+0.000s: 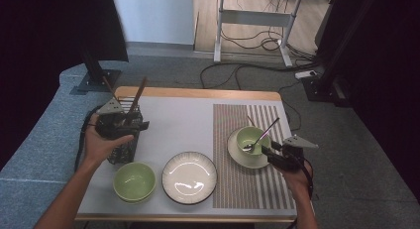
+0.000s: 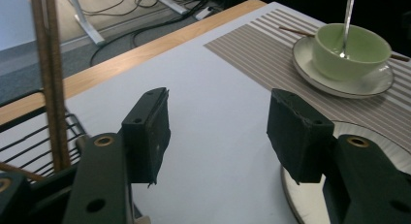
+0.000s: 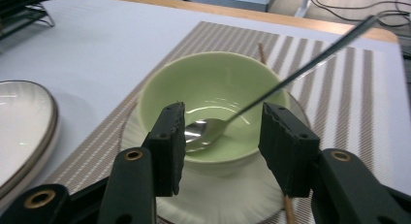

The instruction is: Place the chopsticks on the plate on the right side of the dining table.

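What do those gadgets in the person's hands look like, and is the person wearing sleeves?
Each hand grips a black tool: the left gripper and the right gripper. Both carry a grey three-cornered plate on top and trail a black cable. Up close, each has two blocky black jaws with brass-coloured rivets. The forearms are bare, with no sleeves in sight.

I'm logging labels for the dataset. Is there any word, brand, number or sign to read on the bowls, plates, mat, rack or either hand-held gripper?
None: no readable text in any view.
The green bowl, its saucer, the second green bowl, the white plate, the striped mat and the wire rack bear no print.
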The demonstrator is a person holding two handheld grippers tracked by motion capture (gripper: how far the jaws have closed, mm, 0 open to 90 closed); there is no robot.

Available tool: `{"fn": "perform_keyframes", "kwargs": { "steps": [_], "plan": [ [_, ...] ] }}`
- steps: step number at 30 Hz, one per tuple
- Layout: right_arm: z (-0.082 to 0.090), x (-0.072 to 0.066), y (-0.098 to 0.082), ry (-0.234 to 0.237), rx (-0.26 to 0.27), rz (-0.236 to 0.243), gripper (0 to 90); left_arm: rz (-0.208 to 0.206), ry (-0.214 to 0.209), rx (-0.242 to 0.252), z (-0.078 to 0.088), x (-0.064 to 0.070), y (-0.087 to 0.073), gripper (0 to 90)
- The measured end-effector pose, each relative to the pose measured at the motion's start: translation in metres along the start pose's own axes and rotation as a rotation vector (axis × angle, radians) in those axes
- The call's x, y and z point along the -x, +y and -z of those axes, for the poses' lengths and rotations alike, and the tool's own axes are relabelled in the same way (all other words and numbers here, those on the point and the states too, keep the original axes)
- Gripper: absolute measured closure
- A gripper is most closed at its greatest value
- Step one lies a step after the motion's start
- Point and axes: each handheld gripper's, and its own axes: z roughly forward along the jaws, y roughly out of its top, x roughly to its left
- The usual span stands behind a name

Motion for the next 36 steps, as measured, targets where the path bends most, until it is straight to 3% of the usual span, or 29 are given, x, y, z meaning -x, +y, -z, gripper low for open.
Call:
{"fn": "perform_keyframes", "kwargs": {
  "steps": [4,9,27,32,36],
  "plan": [
    [-0.001,-0.008,-0.001,0.030,0.013,0.014,51.3,0.017,0.013,-0.006,-0.001,-0.012,-0.001,40.9],
    [-0.005,-0.015,-0.004,0.043,-0.006,0.018,51.1,0.045,0.023,0.001,-0.001,-0.027,-0.001,41.0],
    [-0.016,-0.028,-0.010,0.060,-0.042,0.059,50.6,0.075,0.064,0.005,0.002,-0.055,0.006,41.0],
    [-0.018,-0.029,-0.010,0.061,-0.041,0.065,50.7,0.091,0.084,0.008,0.005,-0.067,0.008,41.0],
    [-0.017,-0.032,-0.010,0.059,-0.007,0.095,51.0,0.111,0.093,0.015,0.007,-0.075,0.007,41.0]
  ]
}}
